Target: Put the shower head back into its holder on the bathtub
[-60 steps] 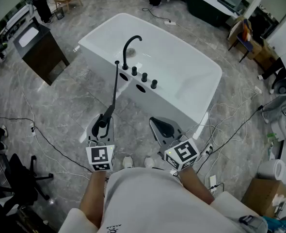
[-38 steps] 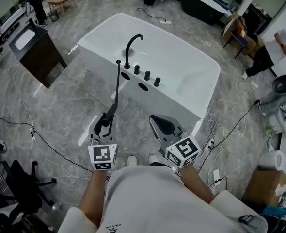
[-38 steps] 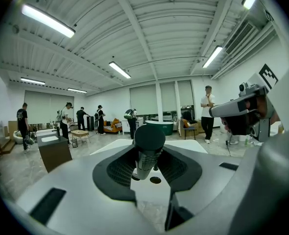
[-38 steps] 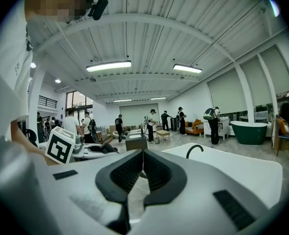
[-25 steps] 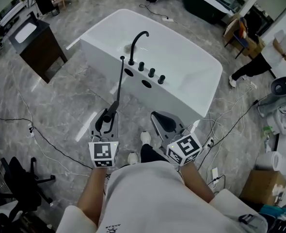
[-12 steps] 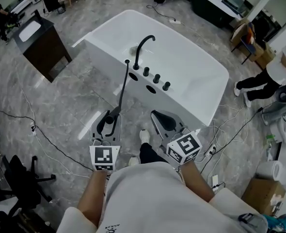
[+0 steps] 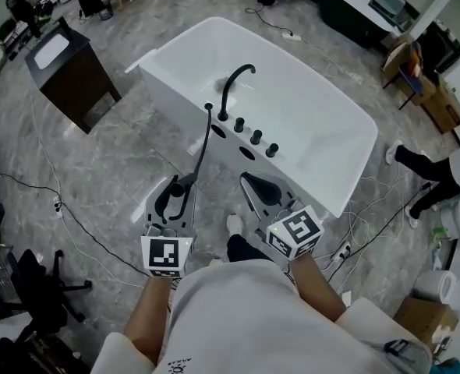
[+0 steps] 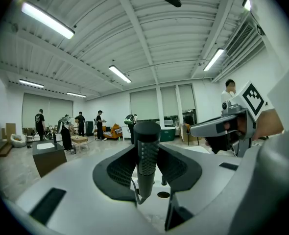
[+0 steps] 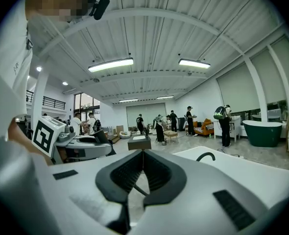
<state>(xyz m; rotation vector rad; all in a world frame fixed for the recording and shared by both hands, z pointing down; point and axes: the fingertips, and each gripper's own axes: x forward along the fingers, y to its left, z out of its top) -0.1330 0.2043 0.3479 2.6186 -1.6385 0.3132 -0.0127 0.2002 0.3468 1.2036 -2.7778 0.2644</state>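
Observation:
In the head view my left gripper (image 7: 175,195) is shut on the handle of a slim black shower head (image 7: 201,142). The wand reaches forward, and its tip lies just left of two oval holes (image 7: 218,130) in the deck of the white bathtub (image 7: 179,111). Beside the holes stand a black gooseneck faucet (image 7: 234,88) and three black knobs (image 7: 255,137). In the left gripper view the shower head (image 8: 147,153) stands pinched between the pads, with a thin hose hanging below it. My right gripper (image 7: 263,193) is shut and holds nothing. It hovers over the floor just short of the tub's front wall.
A dark vanity cabinet (image 7: 70,72) stands left of the tub. Cables (image 7: 82,228) trail across the grey stone floor, and an office chair (image 7: 35,287) sits at the lower left. A person's legs (image 7: 437,178) show at the right. A dark tub (image 7: 362,14) sits at the back.
Both grippers have drawn closer to the tub, and the wand's tip now lies beside the deck holes. A person has walked into view at the right.

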